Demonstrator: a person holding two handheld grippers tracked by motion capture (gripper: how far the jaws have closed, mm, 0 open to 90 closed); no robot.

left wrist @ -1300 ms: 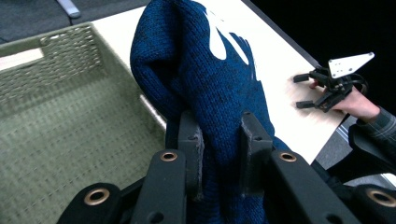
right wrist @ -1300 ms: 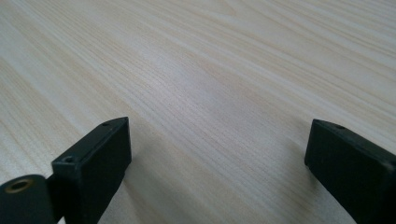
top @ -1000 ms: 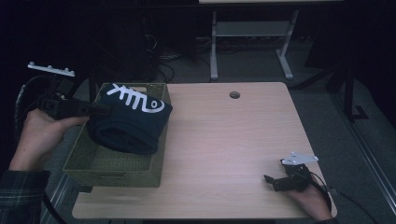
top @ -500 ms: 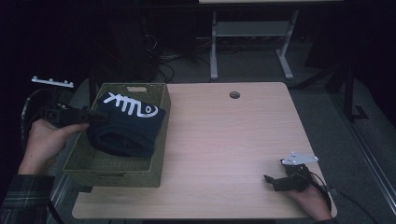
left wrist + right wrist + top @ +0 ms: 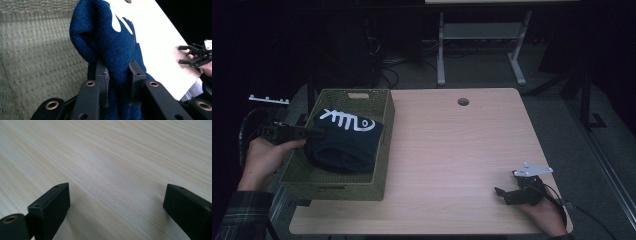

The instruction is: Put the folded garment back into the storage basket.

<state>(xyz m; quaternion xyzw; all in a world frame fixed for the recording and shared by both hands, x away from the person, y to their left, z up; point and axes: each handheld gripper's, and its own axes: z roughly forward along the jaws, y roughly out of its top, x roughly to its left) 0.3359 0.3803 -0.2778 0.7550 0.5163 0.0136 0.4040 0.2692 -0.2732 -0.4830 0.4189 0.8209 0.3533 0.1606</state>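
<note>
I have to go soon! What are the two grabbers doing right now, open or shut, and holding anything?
Left gripper: jaws shut on the dark blue sweater, over the woven basket.
Right gripper: jaws open, holding nothing, low over the table.

You have a dark blue knitted sweater (image 5: 344, 145) with a white fish-skeleton design on its upper face. It is folded into a thick bundle and lies inside the woven olive basket (image 5: 382, 150), which sits at the table's left edge, one fold bunched up and pinched.
</note>
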